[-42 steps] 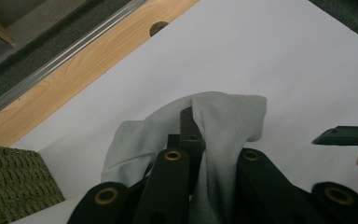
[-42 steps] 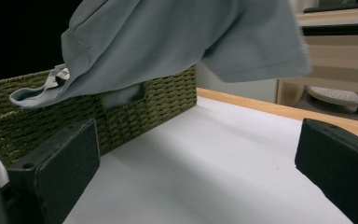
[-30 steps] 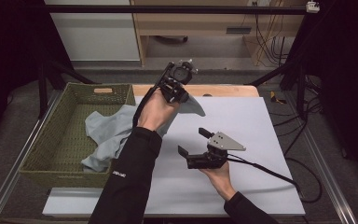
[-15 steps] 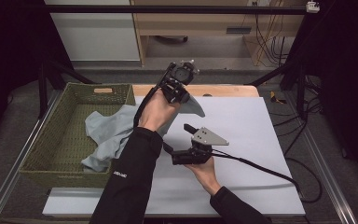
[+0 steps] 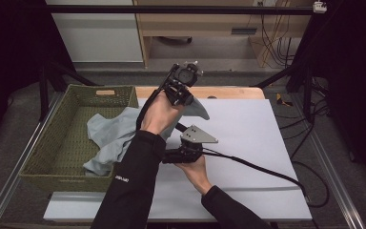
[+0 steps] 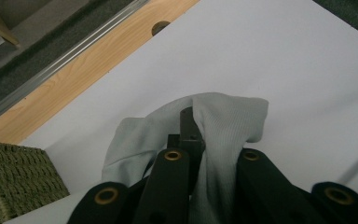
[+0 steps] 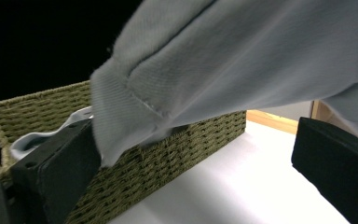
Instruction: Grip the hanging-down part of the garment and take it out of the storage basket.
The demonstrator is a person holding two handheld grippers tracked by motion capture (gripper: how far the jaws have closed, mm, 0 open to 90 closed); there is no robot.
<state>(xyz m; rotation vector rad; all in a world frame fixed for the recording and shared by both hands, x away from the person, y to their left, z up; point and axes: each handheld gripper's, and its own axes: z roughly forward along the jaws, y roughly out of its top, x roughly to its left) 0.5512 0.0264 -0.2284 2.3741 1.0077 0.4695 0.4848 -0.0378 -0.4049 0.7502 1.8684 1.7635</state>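
Left hand-held gripper [image 5: 183,93] is raised above the far middle of the tabletop [image 5: 267,143], jaws pinched tight on a fold of the pale grey cloth [image 5: 112,136]. In the left gripper view the cloth [image 6: 214,135] bunches between and over the closed jaws, with the white tabletop [image 6: 284,60] below. The cloth trails from that grip down and left over the near rim of the green woven basket [image 5: 52,143], most of it piled inside the basket. The basket sits at the left edge of the tabletop.

Right hand-held gripper [image 5: 171,156] is low, just under the left forearm, near the middle of the tabletop and pointing left toward the basket. Its jaws stand wide apart, nothing held. In the right gripper view a hemmed edge of the cloth [image 7: 223,70] hangs between and above the two open jaws, brushing the left jaw; contact not certain. The basket wall [image 7: 186,149] is close behind, with more cloth visible inside it.

A black cable [image 5: 262,169] runs from the right hand-held gripper across the tabletop to the right edge.
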